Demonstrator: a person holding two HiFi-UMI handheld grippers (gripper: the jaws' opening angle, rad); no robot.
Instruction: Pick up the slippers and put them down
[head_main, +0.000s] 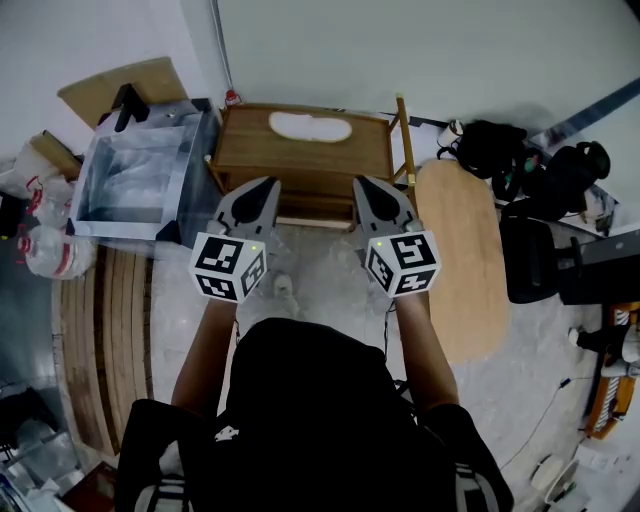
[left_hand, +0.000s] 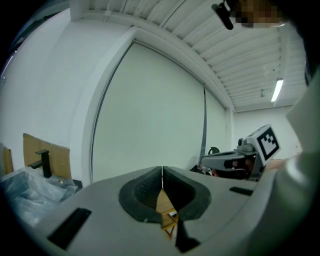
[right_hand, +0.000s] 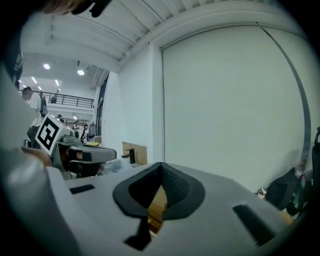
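nothing picked up yet. white slippers (head_main: 310, 126) lie on top of the wooden rack (head_main: 250, 150). left gripper (head_main: 265, 190) and right gripper (head_main: 365, 190) hover just in front of the rack, jaws pressed together, holding nothing. grab, lift and set-down all left.

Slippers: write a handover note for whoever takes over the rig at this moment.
Left gripper: shut, empty, held level in front of the rack.
Right gripper: shut, empty, beside the left one.
White slippers: lying on top of the wooden rack, untouched, ahead of both grippers.
Done: nothing yet, neither gripper is on the slippers.
Left: open the fingers, reach in, grasp the slippers, lift them, then put them down.
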